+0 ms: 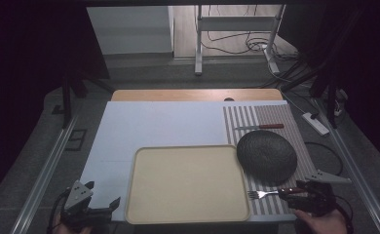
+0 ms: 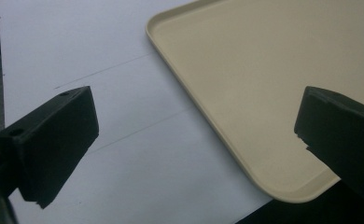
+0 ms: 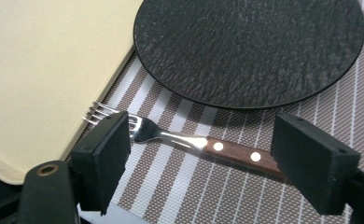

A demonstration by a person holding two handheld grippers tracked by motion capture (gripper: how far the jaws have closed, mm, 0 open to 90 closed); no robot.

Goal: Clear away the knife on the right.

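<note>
Place: we see a dim lab or test room.
Evidence: loose floor cables (image 1: 256,46), power strip (image 1: 315,123), metal stand (image 1: 237,29).

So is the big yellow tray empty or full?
Empty. The tray shows just bare beige surface; the fork lies beside it on the striped mat.
</note>
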